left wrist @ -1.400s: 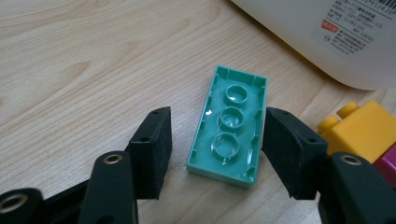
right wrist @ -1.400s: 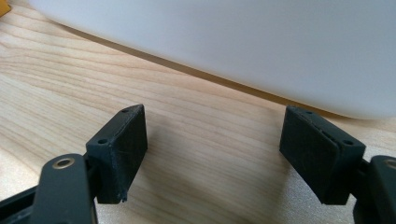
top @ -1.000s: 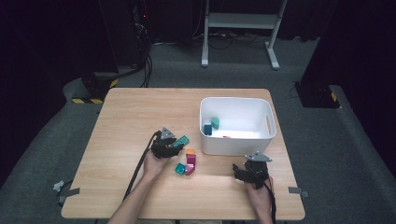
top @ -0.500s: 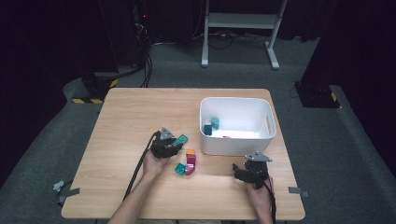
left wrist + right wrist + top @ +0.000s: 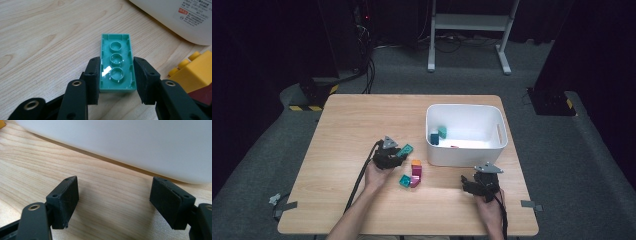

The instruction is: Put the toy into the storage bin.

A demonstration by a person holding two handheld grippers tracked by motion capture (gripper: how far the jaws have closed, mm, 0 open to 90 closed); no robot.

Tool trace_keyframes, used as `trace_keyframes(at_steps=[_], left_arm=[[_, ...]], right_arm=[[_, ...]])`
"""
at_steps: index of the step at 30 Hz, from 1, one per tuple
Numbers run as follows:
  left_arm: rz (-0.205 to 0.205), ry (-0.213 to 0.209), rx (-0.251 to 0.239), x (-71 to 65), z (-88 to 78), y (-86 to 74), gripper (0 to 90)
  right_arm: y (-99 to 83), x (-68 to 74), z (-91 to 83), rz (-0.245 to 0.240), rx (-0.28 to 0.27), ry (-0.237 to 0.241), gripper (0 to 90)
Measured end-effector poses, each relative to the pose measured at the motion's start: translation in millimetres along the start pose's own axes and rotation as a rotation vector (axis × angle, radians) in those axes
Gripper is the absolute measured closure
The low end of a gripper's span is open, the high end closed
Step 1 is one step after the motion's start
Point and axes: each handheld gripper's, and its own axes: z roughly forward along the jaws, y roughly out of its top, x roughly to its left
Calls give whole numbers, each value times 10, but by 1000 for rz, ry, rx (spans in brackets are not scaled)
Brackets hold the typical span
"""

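Observation:
A teal brick (image 5: 116, 50) lies hollow side up, its three round tubes showing. My left gripper (image 5: 117, 75) has just been closing on it, and both pads now press its long sides. In the high view this gripper (image 5: 399, 152) sits left of centre, with the teal brick (image 5: 405, 149) at its tip. My right gripper (image 5: 481, 179) rests near the front right of the table. Its jaws (image 5: 113, 195) stand open over bare wood, facing the wall of the white bin (image 5: 125, 140).
The white bin (image 5: 464, 106) at the right holds a teal brick (image 5: 442, 131) and a blue one (image 5: 434, 139). An orange brick (image 5: 415, 163), a magenta brick (image 5: 416, 172) and another teal brick (image 5: 404, 180) cluster between my hands. A yellow brick (image 5: 197, 67) lies close by.

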Motion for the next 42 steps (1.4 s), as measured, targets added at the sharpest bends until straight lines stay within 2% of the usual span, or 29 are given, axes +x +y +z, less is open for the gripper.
trace_keyframes(at_steps=[6, 9, 14, 25, 38, 42], left_arm=[[-12, -10, 5, 2, -14, 3, 587], [-3, -14, 7, -7, -35, 12, 587], [-20, -14, -12, -4, -98, 43, 587], [-52, -15, -23, 47, -244, 81, 587], [-49, -10, -33, 97, -391, 123, 586], [-36, -14, -36, 92, -460, 161, 586]], right_arm=[[0, -1, 0, -1, 0, 0, 230], [0, -1, 0, -1, 0, 0, 230], [0, -1, 0, -1, 0, 0, 230], [0, -1, 0, -1, 0, 0, 230], [0, -1, 0, -1, 0, 0, 230], [0, -1, 0, -1, 0, 0, 230]])
